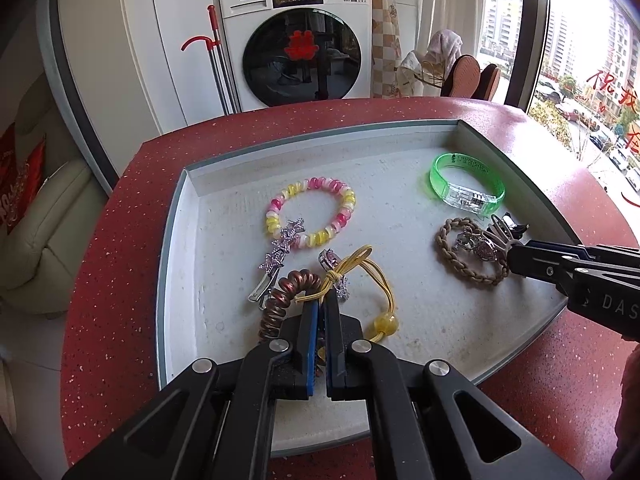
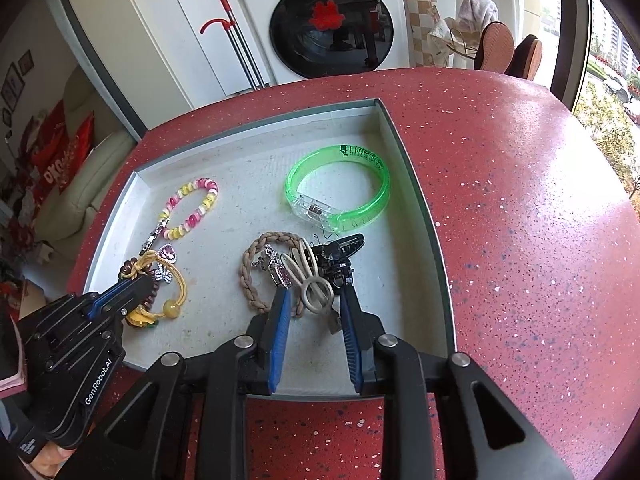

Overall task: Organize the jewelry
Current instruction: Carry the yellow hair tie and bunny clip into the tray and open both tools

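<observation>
A white tray (image 1: 400, 304) holds the jewelry. My left gripper (image 1: 322, 298) is shut on the knot of a yellow elastic hair tie (image 1: 372, 272) with a yellow bead, beside a brown coil hair tie (image 1: 286, 292); it also shows in the right wrist view (image 2: 138, 280). My right gripper (image 2: 314, 294) is open, its fingers either side of a beige hair clip (image 2: 310, 276) in a heap with a black claw clip (image 2: 340, 254), a pink crystal clip (image 2: 280, 270) and a braided brown band (image 2: 252, 276). A green bangle (image 2: 340, 184) lies farther back.
A pink and yellow coil bracelet (image 1: 312, 212) and a star hair clip (image 1: 280, 252) lie at the tray's left. The tray sits on a red speckled round table (image 2: 520, 220). A washing machine (image 1: 300, 40) and a mop stand behind.
</observation>
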Motion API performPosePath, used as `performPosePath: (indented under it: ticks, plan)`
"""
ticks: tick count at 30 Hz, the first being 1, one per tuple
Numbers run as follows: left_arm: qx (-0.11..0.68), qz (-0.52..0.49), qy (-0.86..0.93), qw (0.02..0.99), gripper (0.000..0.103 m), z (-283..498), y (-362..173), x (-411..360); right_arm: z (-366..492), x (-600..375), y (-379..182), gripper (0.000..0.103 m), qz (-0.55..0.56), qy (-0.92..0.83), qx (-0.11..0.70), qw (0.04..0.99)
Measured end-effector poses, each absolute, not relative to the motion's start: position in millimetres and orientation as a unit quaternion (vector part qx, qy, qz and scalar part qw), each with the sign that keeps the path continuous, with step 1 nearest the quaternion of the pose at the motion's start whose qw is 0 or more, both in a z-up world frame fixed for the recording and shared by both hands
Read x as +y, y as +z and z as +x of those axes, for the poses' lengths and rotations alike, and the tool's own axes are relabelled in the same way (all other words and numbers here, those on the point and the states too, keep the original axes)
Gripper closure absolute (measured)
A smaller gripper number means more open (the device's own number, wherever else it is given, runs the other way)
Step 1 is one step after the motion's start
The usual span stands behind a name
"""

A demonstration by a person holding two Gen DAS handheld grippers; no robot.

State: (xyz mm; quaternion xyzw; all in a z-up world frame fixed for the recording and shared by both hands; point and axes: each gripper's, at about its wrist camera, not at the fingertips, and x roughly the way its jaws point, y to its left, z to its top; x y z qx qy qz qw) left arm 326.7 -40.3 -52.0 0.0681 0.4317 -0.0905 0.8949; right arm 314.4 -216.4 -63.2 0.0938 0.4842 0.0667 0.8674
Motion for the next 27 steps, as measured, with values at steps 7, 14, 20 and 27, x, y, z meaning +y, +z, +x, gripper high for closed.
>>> performPosePath:
  ticks: [7, 14, 20, 27]
  plan:
    - [0.418, 0.076, -0.077, 0.902, 0.083, 321, -47, -41, 309, -214, -52, 0.057, 0.102, 0.075, 0.472, 0.873]
    - [0.429, 0.067, -0.074, 0.898, 0.083, 324, -47, -38, 307, -214, -44, 0.057, 0.103, 0.080, 0.468, 0.874]
    - [0.422, 0.076, -0.069, 0.901, 0.083, 322, -43, -39, 305, -215, -41, 0.056, 0.104, 0.079, 0.467, 0.874]
    - [0.418, 0.080, -0.066, 0.902, 0.083, 320, -41, -39, 304, -217, -38, 0.056, 0.101, 0.078, 0.465, 0.876]
